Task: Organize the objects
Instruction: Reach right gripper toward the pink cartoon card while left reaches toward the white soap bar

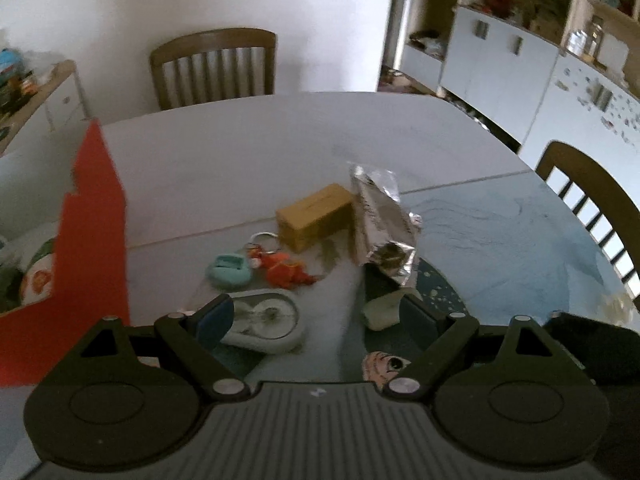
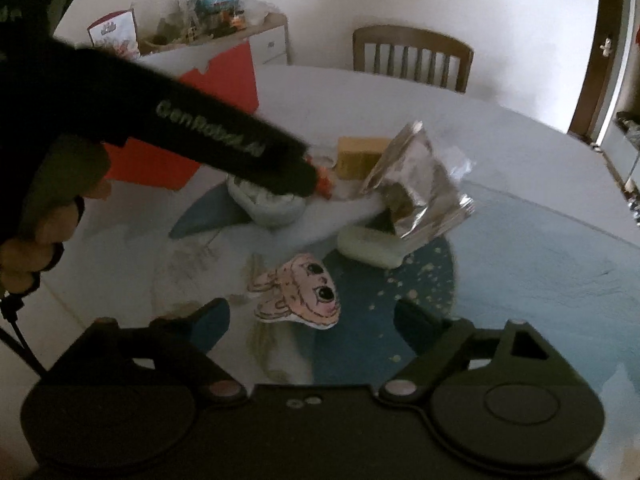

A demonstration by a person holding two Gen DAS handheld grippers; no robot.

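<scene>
Both sets of jaws stood spread and held nothing: we saw the left gripper [image 1: 316, 320] with its fingers apart above the table [image 1: 240, 152], and the right gripper [image 2: 312, 320] likewise open. Between the right gripper's fingers, just ahead, lay the pink cartoon-face pouch [image 2: 304, 292] on a dark blue patch of the table cover. Beyond it we noted a pale green case [image 2: 370, 246] touching the crumpled silver foil bag [image 2: 420, 184], which leaned against a small tan box [image 2: 356, 156]. From the left wrist view we recorded a grey oval case [image 1: 266, 322] just ahead of the left finger, then a teal oval item [image 1: 229, 270] beside an orange keyring toy [image 1: 284, 270], both near the tan box. An open red cardboard box [image 1: 96, 216] stood at the left of the table. Two wooden chairs [image 1: 214, 68] stood at the table's far and right edges, with white cabinets [image 1: 500, 56] behind.
</scene>
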